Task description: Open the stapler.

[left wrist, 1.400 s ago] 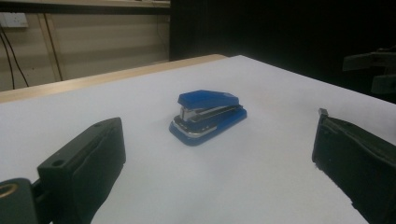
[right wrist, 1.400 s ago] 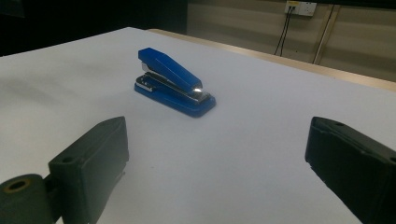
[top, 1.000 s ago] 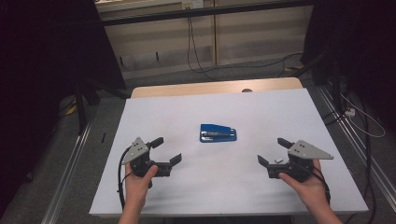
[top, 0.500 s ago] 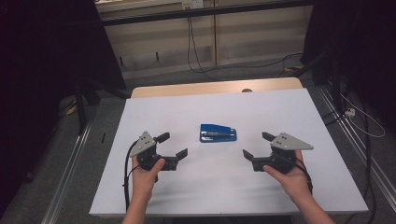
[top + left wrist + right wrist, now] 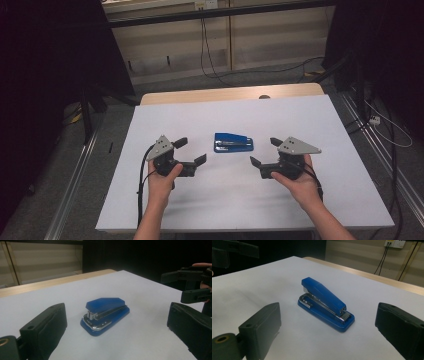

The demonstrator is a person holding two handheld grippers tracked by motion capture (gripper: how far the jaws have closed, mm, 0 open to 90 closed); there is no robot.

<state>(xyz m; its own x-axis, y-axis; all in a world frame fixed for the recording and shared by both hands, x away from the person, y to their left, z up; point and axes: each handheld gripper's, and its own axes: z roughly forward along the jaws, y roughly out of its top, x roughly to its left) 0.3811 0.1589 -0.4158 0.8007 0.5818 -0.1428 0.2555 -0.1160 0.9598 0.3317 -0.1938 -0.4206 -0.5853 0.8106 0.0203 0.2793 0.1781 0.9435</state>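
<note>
a small blue plastic stapler with a bright metal magazine (image 5: 233, 142) lies flat on the white-covered worktop (image 5: 240, 200), between the two pairs of tongs and a little beyond them, touching neither.

the left tongs (image 5: 189, 151) sit just to the stapler's left, held in the person's left hand (image 5: 163, 175), whose fingers wrap the black body from below while the forearm comes up from the near edge of the worktop. the grey three-cornered plate on top faces up and the jaws point right and slightly away from the person, toward the stapler. they stand wide apart with nothing between them. in the left gripper view the stapler (image 5: 105, 315) lies ahead in the gap between the two black jaws, its metal front end turned toward the camera, with bare white surface between it and the jaws.

the right tongs (image 5: 266, 153) are just to the stapler's right, gripped in the right hand (image 5: 299, 176), with the wrist angled inward and the forearm running off the lower right. their jaws point left toward the stapler and are also spread wide, holding nothing. in the right gripper view the stapler (image 5: 325, 303) lies slantwise ahead, framed by the open jaws and clear of both.

the two hands mirror each other, low over the worktop.
</note>
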